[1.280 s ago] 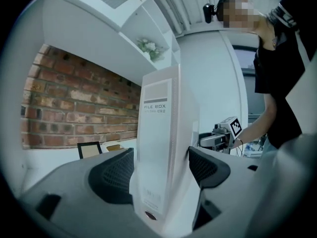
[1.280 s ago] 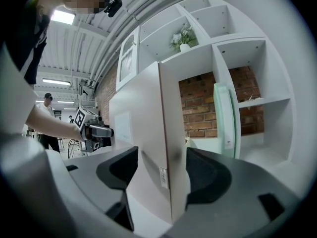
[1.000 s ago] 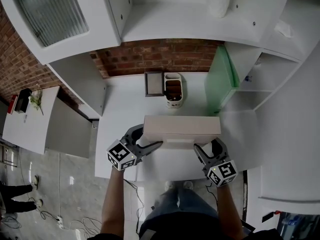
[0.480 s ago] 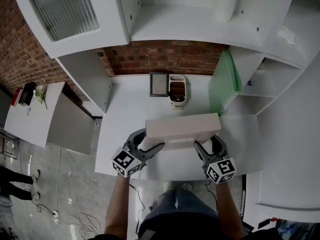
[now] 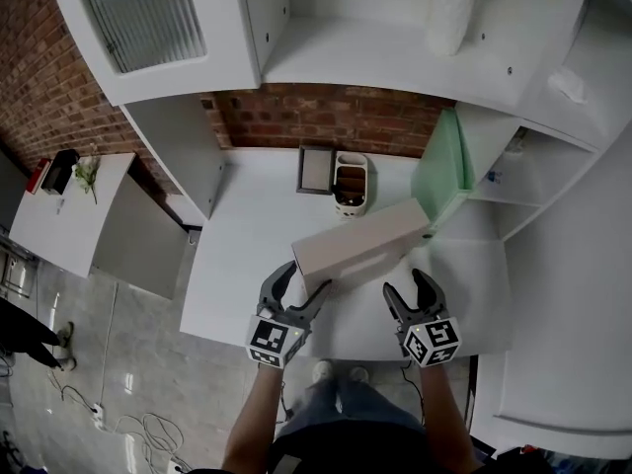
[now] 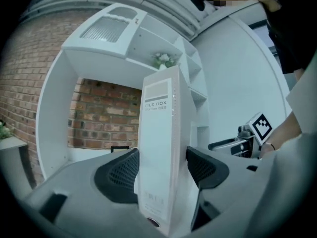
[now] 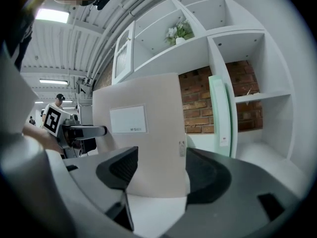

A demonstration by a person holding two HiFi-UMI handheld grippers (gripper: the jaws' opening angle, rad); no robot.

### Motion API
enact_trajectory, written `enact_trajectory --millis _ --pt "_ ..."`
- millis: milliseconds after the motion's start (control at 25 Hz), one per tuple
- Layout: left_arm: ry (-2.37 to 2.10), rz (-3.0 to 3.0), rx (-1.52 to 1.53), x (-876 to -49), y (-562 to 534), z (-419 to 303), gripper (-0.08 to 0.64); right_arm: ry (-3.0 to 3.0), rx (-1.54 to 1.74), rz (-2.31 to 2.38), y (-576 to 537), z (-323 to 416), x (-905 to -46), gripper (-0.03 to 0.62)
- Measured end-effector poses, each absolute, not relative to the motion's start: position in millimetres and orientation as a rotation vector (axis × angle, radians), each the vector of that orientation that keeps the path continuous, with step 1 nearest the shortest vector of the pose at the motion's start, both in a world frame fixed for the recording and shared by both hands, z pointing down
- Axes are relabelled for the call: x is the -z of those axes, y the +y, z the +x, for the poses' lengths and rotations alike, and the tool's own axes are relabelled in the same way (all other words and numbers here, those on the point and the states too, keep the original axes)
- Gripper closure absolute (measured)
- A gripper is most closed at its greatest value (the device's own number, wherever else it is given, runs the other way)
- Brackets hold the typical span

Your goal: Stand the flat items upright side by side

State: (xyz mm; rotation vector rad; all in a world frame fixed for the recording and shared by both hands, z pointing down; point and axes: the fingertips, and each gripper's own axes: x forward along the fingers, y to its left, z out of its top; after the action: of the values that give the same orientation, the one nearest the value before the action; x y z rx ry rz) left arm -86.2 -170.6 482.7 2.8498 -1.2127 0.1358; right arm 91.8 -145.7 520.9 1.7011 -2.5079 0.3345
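Observation:
A beige file box [image 5: 360, 243] stands on edge on the white table [image 5: 237, 265], turned diagonally with its far end near an upright green file box [image 5: 441, 166]. My left gripper [image 5: 304, 280] is shut on the beige box's near end; in the left gripper view its spine [image 6: 161, 133] fills the gap between both pads of the left gripper [image 6: 163, 168]. My right gripper [image 5: 407, 286] is open, just short of the box and holding nothing. From the right gripper [image 7: 158, 170] the beige box's broad side [image 7: 143, 133] shows ahead, and the green file box [image 7: 221, 115] stands to its right.
A dark picture frame [image 5: 316, 169] and a white holder [image 5: 349, 181] stand at the back of the table by the brick wall. White shelf compartments rise on the right behind the green box. A white vase [image 5: 451, 8] sits on the upper shelf.
The beige box has swung from square-on to diagonal, its right end moving back toward the green box. My right gripper has let go of it. The left gripper has shifted right, still gripping.

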Motion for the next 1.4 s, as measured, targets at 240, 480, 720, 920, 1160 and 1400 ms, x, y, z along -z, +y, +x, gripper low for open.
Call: enact_trajectory --millis 240,480,720,920,1160,1400 --pt "-1.363 2.832 -0.102 -471.3 -180.2 -53.2 0.256 -2.508 -0.327 1.718 -143.5 110.0 -516.5 0.307" --pt "-1.466 2.788 -0.096 -473.3 -188.4 -25.5 0.256 -2.495 -0.321 1.735 -140.6 128.8 -512.7 0.307" --pt "-1.542 2.765 -0.043 -463.9 -205.5 -9.0 0.258 -2.489 -0.324 1.721 -143.0 139.5 -513.4 0.307" --pt "-1.634 2.731 -0.065 -463.9 -219.9 4.6 0.259 -2.491 -0.314 1.686 -147.5 140.4 -512.5 0.307" --pt "-1.683 2.690 -0.089 -468.2 -233.3 29.0 0.259 -2.501 -0.309 1.666 -158.1 143.0 -510.7 0.307" --pt "-1.744 2.604 -0.106 -472.2 -249.8 47.1 0.259 -2.494 -0.348 1.663 -161.4 150.4 -520.6 0.307"
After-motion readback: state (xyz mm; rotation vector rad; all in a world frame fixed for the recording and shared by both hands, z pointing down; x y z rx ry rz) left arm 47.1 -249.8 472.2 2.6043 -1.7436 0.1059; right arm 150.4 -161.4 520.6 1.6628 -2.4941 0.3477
